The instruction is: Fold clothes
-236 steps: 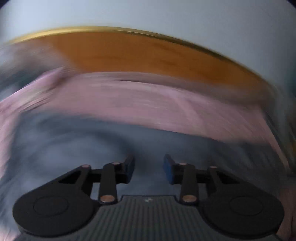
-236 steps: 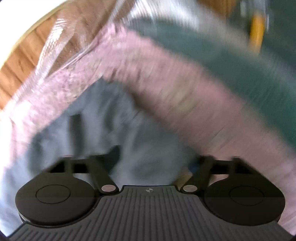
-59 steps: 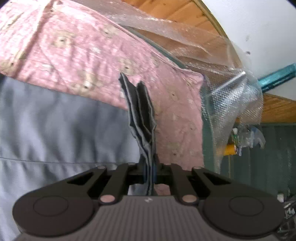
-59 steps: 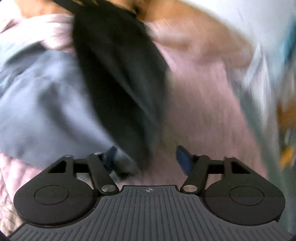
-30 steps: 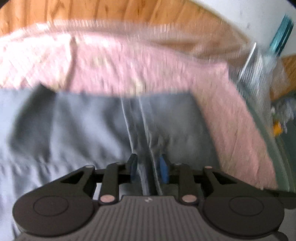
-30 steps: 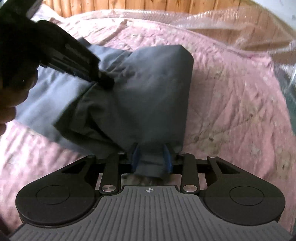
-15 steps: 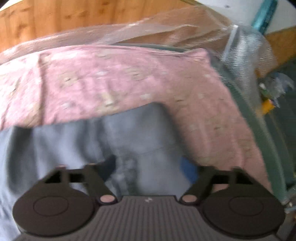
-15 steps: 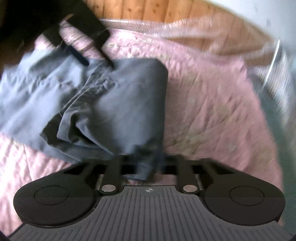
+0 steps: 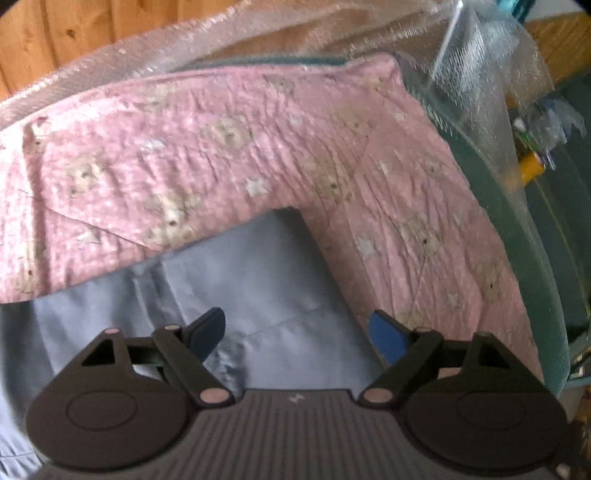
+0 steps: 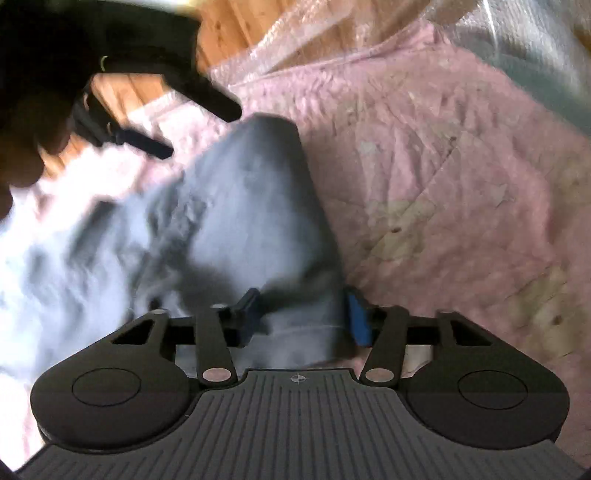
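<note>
the garment lies on the quilt. plastic wrap lies behind the quilt, before a wooden wall.

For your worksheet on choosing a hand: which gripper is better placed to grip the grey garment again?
Probably right: the grey garment lies between the right gripper's opening fingers; the left gripper hovers wide open above it.

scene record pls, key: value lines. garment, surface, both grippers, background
garment: grey-blue garment, folded over, lying on the quilt
surface: pink quilt with a bear and star print
left gripper: open above the garment, nothing between the pads
right gripper: jaws opening, garment's edge between them, pads no longer pinching it
hand: a hand holds the left gripper, seen in the right wrist view
background: bubble wrap behind the quilt, wood panelling beyond
</note>
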Action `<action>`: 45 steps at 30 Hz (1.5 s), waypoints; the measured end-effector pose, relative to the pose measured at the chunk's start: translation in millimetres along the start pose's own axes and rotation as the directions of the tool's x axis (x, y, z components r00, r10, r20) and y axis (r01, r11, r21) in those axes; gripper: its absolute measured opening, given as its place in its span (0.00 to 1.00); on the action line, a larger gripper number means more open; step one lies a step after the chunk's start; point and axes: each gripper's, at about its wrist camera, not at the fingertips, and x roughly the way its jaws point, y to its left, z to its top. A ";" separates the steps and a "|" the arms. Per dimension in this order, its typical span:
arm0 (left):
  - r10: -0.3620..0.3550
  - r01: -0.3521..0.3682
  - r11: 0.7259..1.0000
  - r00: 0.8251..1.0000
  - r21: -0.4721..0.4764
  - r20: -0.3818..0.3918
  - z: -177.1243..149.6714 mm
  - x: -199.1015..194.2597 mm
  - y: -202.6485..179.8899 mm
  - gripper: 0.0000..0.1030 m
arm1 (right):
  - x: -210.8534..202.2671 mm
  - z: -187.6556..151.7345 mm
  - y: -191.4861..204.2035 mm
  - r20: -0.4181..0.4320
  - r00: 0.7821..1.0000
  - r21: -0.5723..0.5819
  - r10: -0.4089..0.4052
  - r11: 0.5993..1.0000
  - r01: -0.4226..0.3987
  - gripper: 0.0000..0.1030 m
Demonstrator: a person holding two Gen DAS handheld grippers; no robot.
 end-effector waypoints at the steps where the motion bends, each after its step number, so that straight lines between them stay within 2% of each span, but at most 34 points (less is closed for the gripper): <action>1: 0.003 -0.003 1.000 1.000 0.016 -0.013 1.4 4.6 -4.3 0.85 | -2.0 1.2 -1.9 0.004 1.000 0.013 0.000 1.000 0.000 0.30; 2: 0.007 -0.006 0.999 0.999 0.034 -0.032 3.7 10.9 -8.6 0.85 | -4.3 2.5 -3.1 0.008 1.000 0.022 -0.002 1.000 0.001 0.17; 3: 0.007 -0.004 0.998 0.999 0.055 -0.048 5.3 16.6 -12.3 0.85 | -10.8 4.0 6.2 0.026 0.999 -0.036 -0.034 0.999 0.035 0.10; 5: 0.012 -0.005 0.994 0.998 0.111 -0.068 3.7 20.6 -20.1 0.85 | -29.4 2.6 43.9 0.104 0.992 -0.226 -0.077 0.969 0.099 0.07; 7: 0.028 -0.013 0.986 0.996 0.165 -0.089 -0.4 21.7 -25.9 0.84 | -46.2 -3.6 90.2 0.193 0.976 -0.422 -0.101 0.889 0.175 0.04; 8: 0.041 -0.023 0.981 0.995 0.191 -0.093 -3.3 20.7 -27.3 0.78 | -53.5 -7.3 111.5 0.236 0.967 -0.498 -0.093 0.843 0.202 0.04; 9: 0.054 -0.035 0.977 0.995 0.212 -0.083 -7.3 15.8 -25.4 0.41 | -57.2 -11.3 129.5 0.260 0.963 -0.538 -0.073 0.817 0.207 0.04; 10: 0.051 -0.034 0.977 0.996 0.209 -0.074 -10.8 7.8 -18.2 0.15 | -61.0 -15.3 146.7 0.282 0.958 -0.574 -0.052 0.791 0.212 0.04; 11: 0.038 -0.025 0.980 0.997 0.198 -0.061 -13.3 -1.3 -9.1 0.15 | -64.6 -19.0 151.4 0.297 0.954 -0.570 -0.026 0.797 0.200 0.04; 12: -0.010 0.015 0.988 1.000 0.151 -0.030 -12.3 -15.6 8.2 0.13 | -68.3 -22.7 156.2 0.313 0.950 -0.567 -0.001 0.802 0.187 0.07; 13: -0.051 0.050 0.994 0.999 0.099 0.006 -11.7 -32.1 29.9 0.13 | -72.0 -26.3 160.9 0.328 0.944 -0.564 0.025 0.807 0.175 0.14; 15: -0.125 0.127 0.992 0.990 -0.027 0.073 -21.5 -58.5 86.3 0.13 | -79.5 -33.6 170.1 0.358 0.931 -0.558 0.075 0.817 0.149 0.75; 16: -0.159 0.168 0.982 0.983 -0.089 0.095 -29.3 -65.8 114.9 0.14 | -86.3 -35.3 170.3 0.373 0.922 -0.539 0.106 0.833 0.122 0.84; 17: -0.199 0.213 0.966 0.974 -0.148 0.104 -39.4 -63.5 143.3 0.14 | -87.2 -34.4 170.9 0.349 0.925 -0.526 0.152 0.849 0.059 0.83; 18: -0.236 0.255 0.945 0.965 -0.204 0.115 -49.5 -59.9 170.4 0.15 | -78.7 -32.8 173.8 0.285 0.941 -0.513 0.182 0.858 -0.011 0.80; 19: -0.259 0.282 0.927 0.958 -0.245 0.123 -59.0 -51.3 189.7 0.17 | -69.8 -31.3 176.6 0.219 0.952 -0.495 0.213 0.865 -0.080 0.73; 20: -0.259 0.284 0.922 0.958 -0.262 0.127 -67.2 -45.3 198.2 0.20 | -54.1 -32.4 178.6 0.142 0.959 -0.461 0.245 0.874 -0.155 0.68; 21: -0.258 0.285 0.917 0.957 -0.278 0.131 -75.3 -39.3 206.7 0.26 | -38.4 -33.7 180.5 0.066 0.959 -0.421 0.276 0.879 -0.224 0.54; 22: -0.257 0.287 0.912 0.957 -0.294 0.135 -83.5 -33.2 215.2 0.26 | -22.8 -38.0 181.9 -0.009 0.962 -0.394 0.271 0.884 -0.253 0.46; 24: -0.255 0.289 0.900 0.956 -0.326 0.143 -99.8 -21.2 232.1 0.25 | 4.9 -50.4 184.3 -0.139 0.961 -0.355 0.239 0.894 -0.274 0.41; 28: -0.278 0.338 0.866 0.938 -0.367 0.207 -126.0 -20.9 245.9 0.25 | 5.9 -69.9 186.3 -0.178 0.967 -0.428 0.181 0.871 -0.242 0.41; 31: -0.280 0.356 0.846 0.930 -0.398 0.237 -135.7 -27.8 250.8 0.26 | -2.6 -63.8 187.2 -0.248 0.953 -0.423 0.175 0.865 -0.269 0.42; 32: -0.268 0.355 0.846 0.928 -0.398 0.257 -139.4 -35.5 250.3 0.28 | -8.0 -47.2 184.4 -0.219 0.953 -0.411 0.207 0.867 -0.283 0.41; 33: -0.258 0.355 0.845 0.926 -0.399 0.277 -143.4 -42.8 249.4 0.36 | -13.2 -30.7 181.9 -0.189 0.953 -0.400 0.236 0.868 -0.294 0.40; 34: -0.257 0.363 0.841 0.921 -0.402 0.294 -148.7 -48.7 247.1 0.44 | -15.2 -14.6 182.7 -0.144 0.963 -0.400 0.229 0.877 -0.268 0.40; 35: -0.255 0.368 0.837 0.917 -0.406 0.306 -154.2 -52.9 244.4 0.45 | -16.5 1.5 183.5 -0.100 0.971 -0.399 0.219 0.885 -0.241 0.41; 37: -0.253 0.357 0.832 0.925 -0.425 0.282 -166.4 -47.9 237.1 0.43 | 10.4 34.6 187.7 -0.075 0.980 -0.405 0.186 0.892 -0.200 0.42; 39: -0.222 0.328 0.830 0.937 -0.452 0.270 -177.9 -41.2 232.3 0.33 | 57.0 54.1 191.9 -0.108 0.982 -0.412 0.158 0.891 -0.189 0.35; 40: -0.198 0.307 0.828 0.943 -0.469 0.268 -183.4 -37.4 230.8 0.26 | 78.9 56.6 193.5 -0.137 0.982 -0.415 0.132 0.892 -0.178 0.33; 41: -0.178 0.292 0.823 0.947 -0.487 0.268 -188.2 -34.4 229.8 0.26 | 105.7 57.2 191.0 -0.179 0.979 -0.422 0.099 0.891 -0.167 0.30; 42: -0.177 0.300 0.808 0.945 -0.507 0.277 -190.2 -34.3 231.1 0.26 | 119.6 54.8 186.6 -0.157 0.982 -0.441 0.103 0.883 -0.163 0.29; 43: -0.174 0.304 0.794 0.943 -0.526 0.284 -192.0 -34.4 231.9 0.26 | 121.6 56.2 185.1 -0.140 0.983 -0.453 0.118 0.875 -0.170 0.29; 45: -0.140 0.274 0.795 0.951 -0.541 0.275 -195.5 -39.9 226.4 0.26 | 103.3 58.6 172.0 -0.147 0.974 -0.373 0.171 0.903 -0.215 0.30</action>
